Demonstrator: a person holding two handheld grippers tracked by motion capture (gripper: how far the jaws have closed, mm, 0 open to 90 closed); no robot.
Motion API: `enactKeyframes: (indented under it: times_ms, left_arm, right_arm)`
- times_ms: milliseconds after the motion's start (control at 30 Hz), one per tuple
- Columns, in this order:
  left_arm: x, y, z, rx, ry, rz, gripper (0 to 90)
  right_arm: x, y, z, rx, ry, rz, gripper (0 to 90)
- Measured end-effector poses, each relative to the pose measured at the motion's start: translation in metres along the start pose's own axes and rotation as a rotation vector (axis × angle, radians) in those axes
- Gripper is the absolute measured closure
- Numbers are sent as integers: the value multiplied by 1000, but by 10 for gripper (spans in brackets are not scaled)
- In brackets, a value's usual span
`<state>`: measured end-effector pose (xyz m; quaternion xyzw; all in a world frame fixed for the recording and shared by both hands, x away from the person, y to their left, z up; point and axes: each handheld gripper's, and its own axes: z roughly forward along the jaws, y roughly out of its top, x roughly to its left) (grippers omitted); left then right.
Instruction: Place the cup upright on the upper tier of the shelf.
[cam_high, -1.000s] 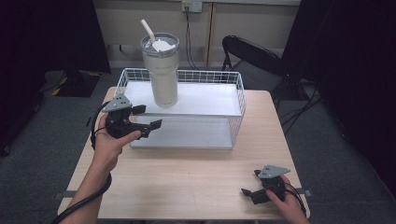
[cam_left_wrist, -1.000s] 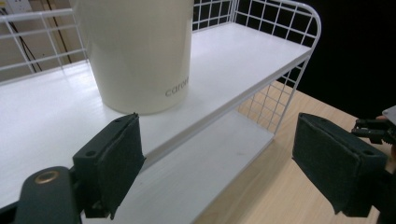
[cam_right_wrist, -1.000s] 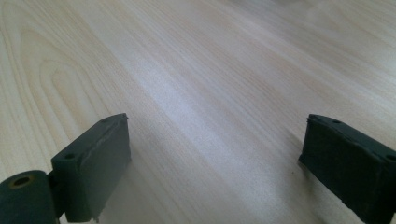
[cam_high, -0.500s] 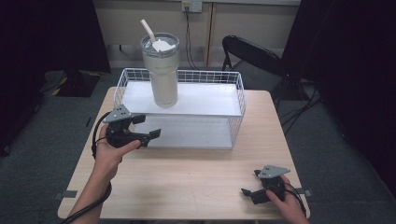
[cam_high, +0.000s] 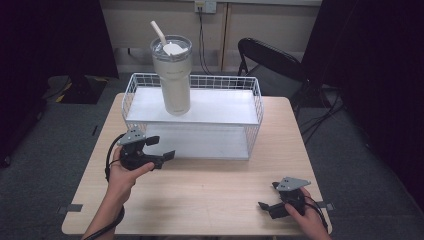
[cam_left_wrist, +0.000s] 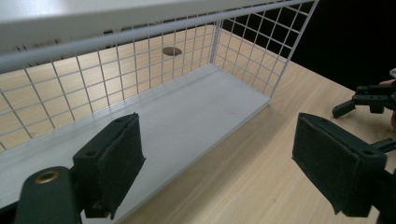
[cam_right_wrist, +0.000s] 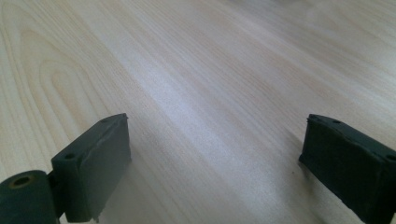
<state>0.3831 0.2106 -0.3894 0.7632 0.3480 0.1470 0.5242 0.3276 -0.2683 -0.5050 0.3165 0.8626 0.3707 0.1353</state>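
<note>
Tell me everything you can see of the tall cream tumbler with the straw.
The tall cream tumbler with the straw stands upright on the upper shelf of the white wire rack, towards its left end. Its body looks like smooth painted metal and narrows towards the base. A clear lid closes the top, and a pale straw rises through it, leaning to the left. Only the shelf touches it. The left claw is open and hangs lower, in front of the rack, apart from the tumbler.

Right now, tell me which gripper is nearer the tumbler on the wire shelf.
Left. The left gripper hangs open in front of the wire shelf, just below the tumbler. The right gripper rests open at the table's near right corner, much farther off.
</note>
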Motion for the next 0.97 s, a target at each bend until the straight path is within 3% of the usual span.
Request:
enactKeyframes:
  times_ms: [400, 833, 967]
  left_arm:
    - [3, -28, 5, 22, 7, -29, 156]
    - [2, -77, 14, 110, 24, -57, 157]
    - [0, -85, 12, 149, 47, -32, 158]
  right_arm:
    - [0, 0, 0, 0, 0, 0, 76]
    - [0, 0, 0, 0, 0, 0, 76]
    - [0, 0, 0, 0, 0, 0, 76]
